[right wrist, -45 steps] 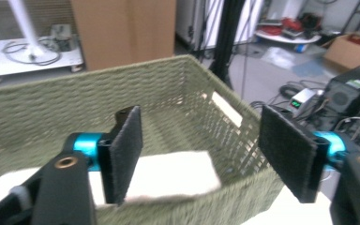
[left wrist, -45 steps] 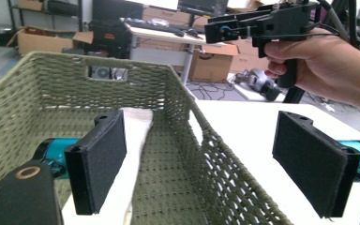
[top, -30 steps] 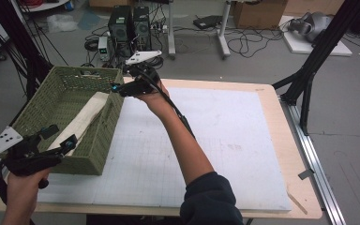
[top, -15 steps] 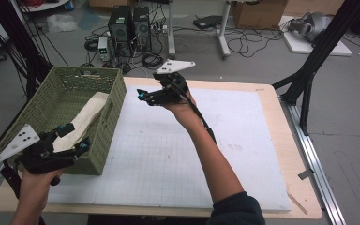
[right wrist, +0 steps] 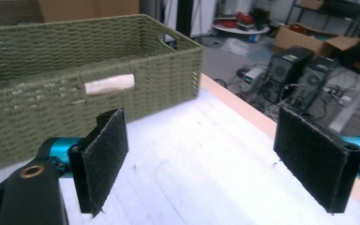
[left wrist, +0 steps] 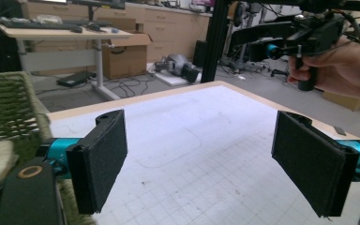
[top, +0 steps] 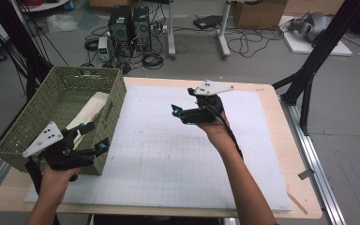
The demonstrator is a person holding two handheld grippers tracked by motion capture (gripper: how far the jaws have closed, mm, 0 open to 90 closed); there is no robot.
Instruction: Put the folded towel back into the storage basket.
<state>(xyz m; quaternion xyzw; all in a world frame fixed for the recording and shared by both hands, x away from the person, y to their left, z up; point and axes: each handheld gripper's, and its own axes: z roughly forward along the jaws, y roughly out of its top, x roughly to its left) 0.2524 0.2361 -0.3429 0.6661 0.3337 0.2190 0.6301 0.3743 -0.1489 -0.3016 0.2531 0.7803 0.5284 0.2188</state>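
Cream cloth (top: pixel 88 114) lies lengthwise in the green basket (top: pixel 117 96), just beyond the spread-jawed left gripper (top: pixel 93 137); the right gripper (top: pixel 176 111), also spread and empty, hovers well apart.

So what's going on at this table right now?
A person holds a two-jaw gripper in each hand over a white mat. A folded cream cloth lies inside the green woven basket at the table's left. The left gripper hovers at the basket's near corner, the right gripper above the mat's middle. Both are open and hold nothing.
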